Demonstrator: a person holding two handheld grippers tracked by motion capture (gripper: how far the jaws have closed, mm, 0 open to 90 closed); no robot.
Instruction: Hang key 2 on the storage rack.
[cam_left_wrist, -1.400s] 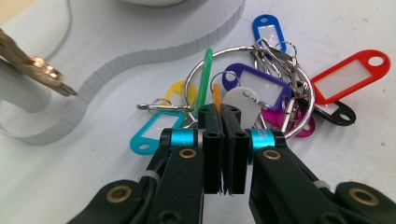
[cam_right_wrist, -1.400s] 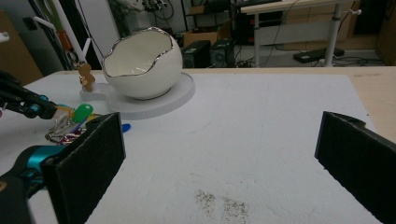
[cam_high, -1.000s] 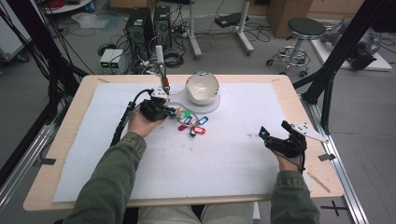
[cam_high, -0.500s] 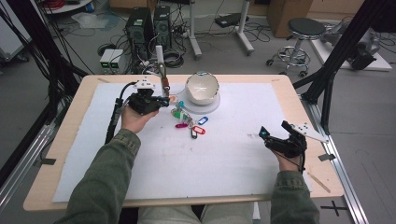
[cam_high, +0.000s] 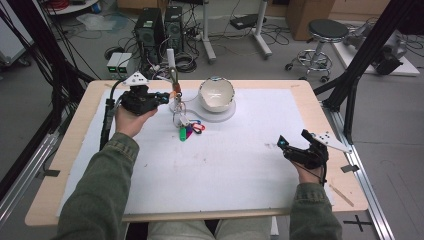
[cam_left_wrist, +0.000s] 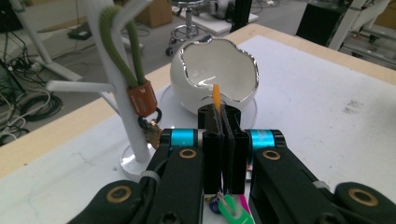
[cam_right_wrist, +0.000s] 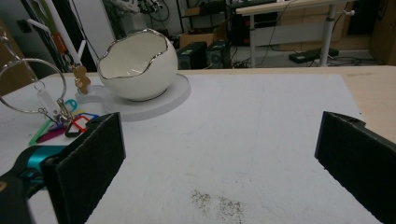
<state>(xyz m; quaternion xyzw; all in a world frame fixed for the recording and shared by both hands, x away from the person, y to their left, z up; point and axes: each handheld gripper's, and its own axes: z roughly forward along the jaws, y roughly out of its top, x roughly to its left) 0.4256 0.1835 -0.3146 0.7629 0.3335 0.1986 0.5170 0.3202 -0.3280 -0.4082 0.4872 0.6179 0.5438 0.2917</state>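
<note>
High view gives me the key ring (cam_high: 179, 107) with its coloured tags (cam_high: 189, 131), lifted near the far middle of the white mat (cam_high: 225, 160), tags trailing on the mat. My left gripper (cam_high: 161, 96) has its jaws pressed together on a thin orange piece (cam_left_wrist: 217, 97), just beside the white stand (cam_left_wrist: 122, 100). Behind sits the egg-shaped bowl (cam_high: 216, 93) on its round base (cam_high: 224, 114). My right gripper (cam_high: 295, 145) rests near the mat's right edge, jaws spread wide, well apart from the rest.
</note>
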